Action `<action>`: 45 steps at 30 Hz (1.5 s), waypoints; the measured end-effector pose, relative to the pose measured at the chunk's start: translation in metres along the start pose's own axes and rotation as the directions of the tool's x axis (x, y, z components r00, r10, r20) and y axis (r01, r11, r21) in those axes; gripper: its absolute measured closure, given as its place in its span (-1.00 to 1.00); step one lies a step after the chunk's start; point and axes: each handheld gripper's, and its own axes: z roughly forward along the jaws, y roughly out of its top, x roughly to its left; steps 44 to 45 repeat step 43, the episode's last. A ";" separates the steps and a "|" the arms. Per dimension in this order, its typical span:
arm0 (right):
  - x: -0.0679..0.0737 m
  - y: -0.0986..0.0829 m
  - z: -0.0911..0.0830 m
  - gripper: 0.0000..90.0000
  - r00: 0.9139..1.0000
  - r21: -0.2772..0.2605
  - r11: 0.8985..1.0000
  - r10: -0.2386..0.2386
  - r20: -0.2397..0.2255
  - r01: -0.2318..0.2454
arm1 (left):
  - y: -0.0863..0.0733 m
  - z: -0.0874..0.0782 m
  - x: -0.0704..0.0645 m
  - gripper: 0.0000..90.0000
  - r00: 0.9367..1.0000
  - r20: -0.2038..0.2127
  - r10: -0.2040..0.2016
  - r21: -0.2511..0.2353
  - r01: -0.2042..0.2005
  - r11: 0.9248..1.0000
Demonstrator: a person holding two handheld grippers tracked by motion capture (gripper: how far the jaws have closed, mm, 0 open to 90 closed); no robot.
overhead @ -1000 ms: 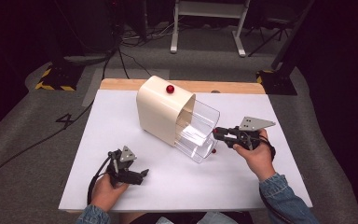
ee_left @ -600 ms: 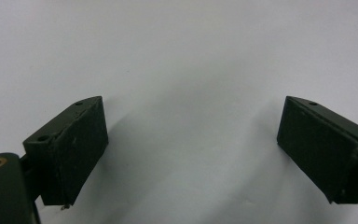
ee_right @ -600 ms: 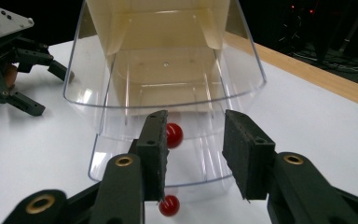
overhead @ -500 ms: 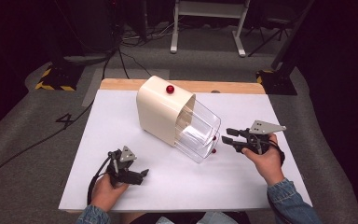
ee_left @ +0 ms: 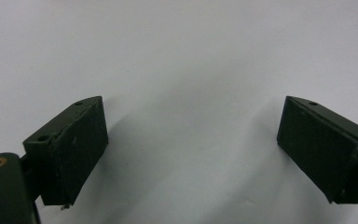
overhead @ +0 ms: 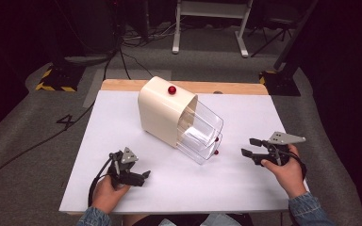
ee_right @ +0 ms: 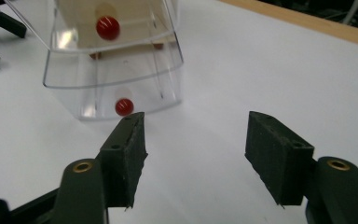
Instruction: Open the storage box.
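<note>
A white bench (overhead: 122, 122) carries a cream cabinet (overhead: 162, 110) near its middle, lying toward the far side, with two clear drawers (overhead: 202, 136) pulled out toward the near right, each fronted by a red knob (ee_right: 124, 106). Another red knob (overhead: 171, 89) sits on the cabinet's top. The right gripper (overhead: 250, 147) hovers near the drawers' right side, apart from them, its jaws spread wide and empty. The left gripper (overhead: 143, 175) rests at the near left, well apart from the cabinet, its jaws also wide open over bare bench.
</note>
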 end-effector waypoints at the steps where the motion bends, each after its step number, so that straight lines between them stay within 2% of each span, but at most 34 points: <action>1: -0.002 -0.004 -0.002 -0.19 1.000 0.011 1.000 0.006 0.005 -0.007 | 0.000 0.000 0.000 -0.80 1.000 0.000 0.000 0.000 0.000 1.000; 3: -0.004 -0.008 -0.003 -0.20 1.000 0.024 1.000 0.011 0.010 -0.011 | 0.000 0.000 0.000 -0.80 1.000 0.000 0.000 0.000 0.000 1.000; 6: -0.010 -0.024 -0.007 -0.24 0.999 0.070 0.997 0.017 0.028 -0.019 | 0.000 0.000 0.000 -0.80 1.000 0.000 -0.002 0.000 0.002 1.000; 11: -0.016 -0.038 -0.010 -0.32 0.998 0.107 0.993 0.038 0.045 -0.043 | 0.000 0.000 0.000 -0.80 1.000 0.000 -0.002 0.000 0.002 1.000; 12: -0.017 -0.044 -0.012 -0.35 0.998 0.133 0.990 0.031 0.054 -0.038 | 0.000 0.000 0.000 -0.80 1.000 0.000 -0.002 0.000 0.002 1.000; 17: -0.021 -0.061 -0.015 -0.43 0.995 0.195 0.981 0.000 0.099 -0.020 | 0.000 0.000 0.000 -0.80 1.000 -0.001 0.001 0.000 -0.001 1.000; 21: -0.024 -0.070 -0.019 -0.50 0.994 0.178 0.983 0.029 0.102 -0.047 | 0.000 0.000 0.000 -0.80 1.000 -0.001 0.001 0.000 -0.001 1.000; 27: -0.021 -0.071 -0.018 -0.62 0.994 0.199 0.980 -0.003 0.112 -0.020 | 0.000 0.000 0.000 -0.80 1.000 0.000 0.000 0.000 0.000 1.000; 45: -0.021 -0.073 -0.018 -0.62 0.994 0.183 0.983 0.002 0.111 -0.022 | 0.000 0.000 0.000 -0.80 1.000 -0.004 0.005 0.003 -0.005 1.000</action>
